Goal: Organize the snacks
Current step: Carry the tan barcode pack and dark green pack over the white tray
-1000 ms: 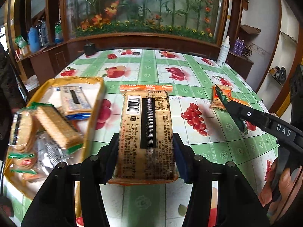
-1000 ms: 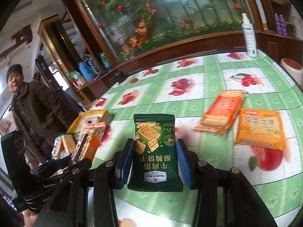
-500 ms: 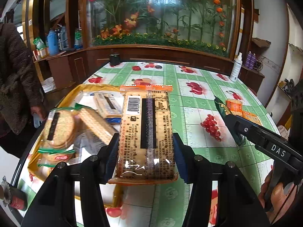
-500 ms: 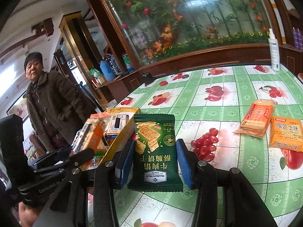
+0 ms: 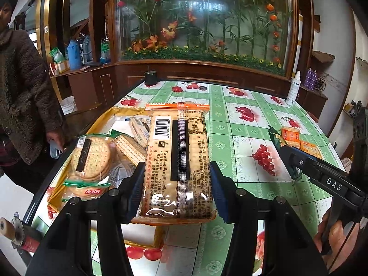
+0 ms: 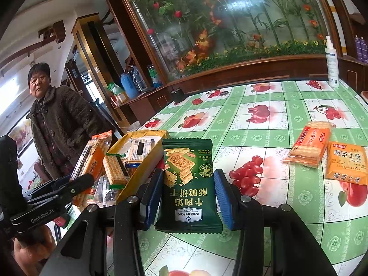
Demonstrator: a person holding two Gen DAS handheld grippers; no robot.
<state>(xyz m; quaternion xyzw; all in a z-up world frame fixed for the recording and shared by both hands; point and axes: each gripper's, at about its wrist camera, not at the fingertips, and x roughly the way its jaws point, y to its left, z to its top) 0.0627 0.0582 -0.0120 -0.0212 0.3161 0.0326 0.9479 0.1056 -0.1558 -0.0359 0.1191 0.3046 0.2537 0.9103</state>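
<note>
My left gripper (image 5: pixel 176 186) is shut on an orange cracker pack (image 5: pixel 178 161), held above the right side of a yellow box (image 5: pixel 101 122) that holds several biscuit packs. My right gripper (image 6: pixel 187 191) is shut on a dark green cracker packet (image 6: pixel 187 181), held above the table just right of the yellow box (image 6: pixel 140 170). The left gripper and its orange pack (image 6: pixel 90 158) show at the left of the right wrist view. The right gripper (image 5: pixel 285 151) shows at the right of the left wrist view.
Two orange snack packs (image 6: pixel 310 147) (image 6: pixel 347 163) lie on the green fruit-print tablecloth (image 6: pixel 271 138) to the right. A white spray bottle (image 6: pixel 332 65) and a black cup (image 5: pixel 150 77) stand at the far edge. A person in a brown coat (image 6: pixel 57 124) stands left of the table.
Both grippers have moved left with their packs toward the yellow box. The left one now hangs over the box's right side; the right one has come up beside it.
</note>
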